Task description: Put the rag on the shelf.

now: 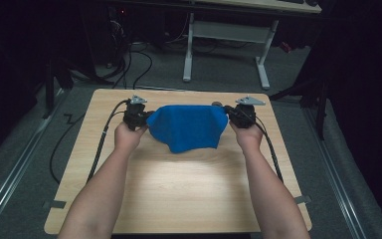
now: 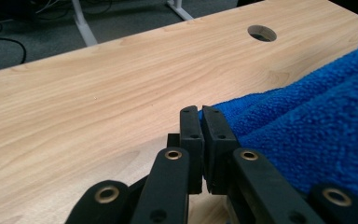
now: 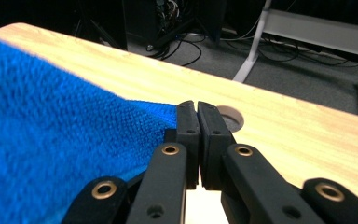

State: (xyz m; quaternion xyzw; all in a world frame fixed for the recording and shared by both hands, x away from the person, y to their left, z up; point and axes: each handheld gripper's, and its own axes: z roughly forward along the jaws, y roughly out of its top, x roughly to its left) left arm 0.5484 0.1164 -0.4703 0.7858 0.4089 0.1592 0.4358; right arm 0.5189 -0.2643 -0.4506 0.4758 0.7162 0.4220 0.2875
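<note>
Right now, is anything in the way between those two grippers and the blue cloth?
Nothing visible. The left gripper and the right gripper are each shut on a corner of the blue cloth, stretched between them above the table.

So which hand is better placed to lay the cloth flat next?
Neither clearly: left gripper and right gripper each pinch a corner of the cloth, stretched evenly above the table. Probably both lower together.

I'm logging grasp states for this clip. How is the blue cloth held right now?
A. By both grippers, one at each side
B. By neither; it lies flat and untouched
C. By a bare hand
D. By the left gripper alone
A: the blue cloth stretches between the left gripper and right gripper, each pair of fingers shut on an edge.
</note>
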